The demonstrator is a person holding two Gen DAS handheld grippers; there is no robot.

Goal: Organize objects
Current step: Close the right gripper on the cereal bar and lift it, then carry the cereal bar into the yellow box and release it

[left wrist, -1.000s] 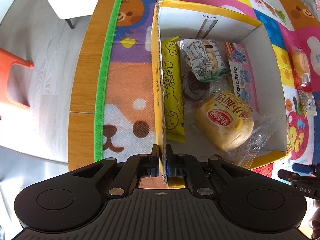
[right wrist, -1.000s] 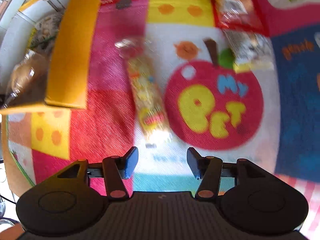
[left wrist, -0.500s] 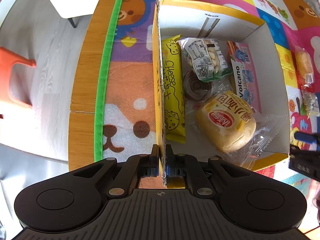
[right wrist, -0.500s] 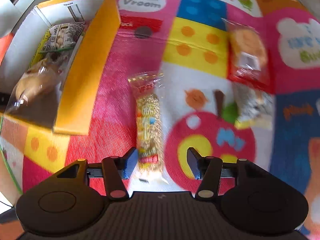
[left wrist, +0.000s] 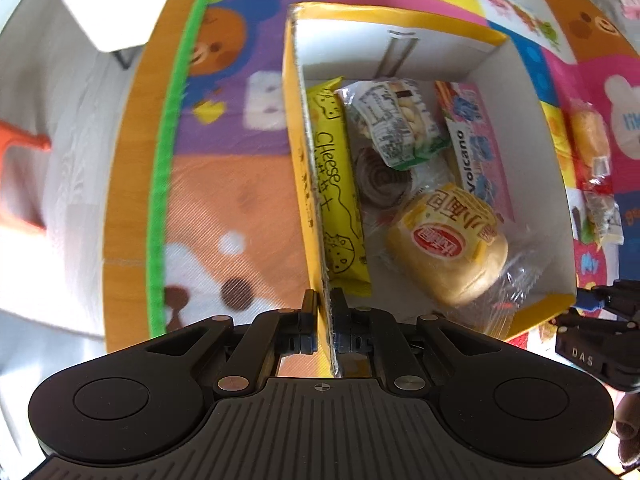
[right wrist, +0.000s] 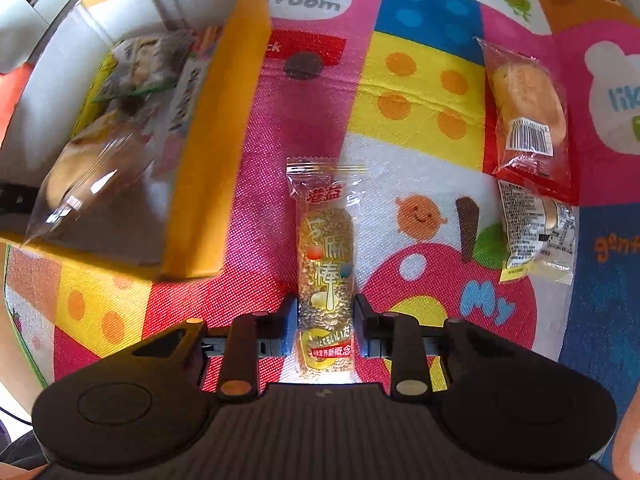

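The patchwork play mat (right wrist: 420,80) covers the counter (left wrist: 132,152) under both tongs, its cartoon squares reaching past them on every side.

The yellow cardboard box (left wrist: 400,20) comes next. The left tongs (left wrist: 325,320) are clamped together on its near left wall, one finger outside and one inside. Ahead of those tongs, inside the box, lie a round bun in clear wrap (left wrist: 448,248), a yellow Cheese pack (left wrist: 336,184) standing along the gripped wall, a pink Volcano pack (left wrist: 476,148), a green-edged biscuit bag (left wrist: 396,124) and a dark swirl cake (left wrist: 380,180) half under that bag.

From the right wrist view the box (right wrist: 216,132) stands ahead and to the left of the right tongs (right wrist: 326,320).

Ahead and to the right of the right tongs, well apart from them, lie a red-edged cake packet (right wrist: 528,112) and, touching its near end, a smaller white-labelled packet (right wrist: 536,232).

The sesame stick pack (right wrist: 326,264) lies on the mat pointing straight away from the right tongs, its near end between the two fingers. Those tongs have just been closing and now sit against its sides.
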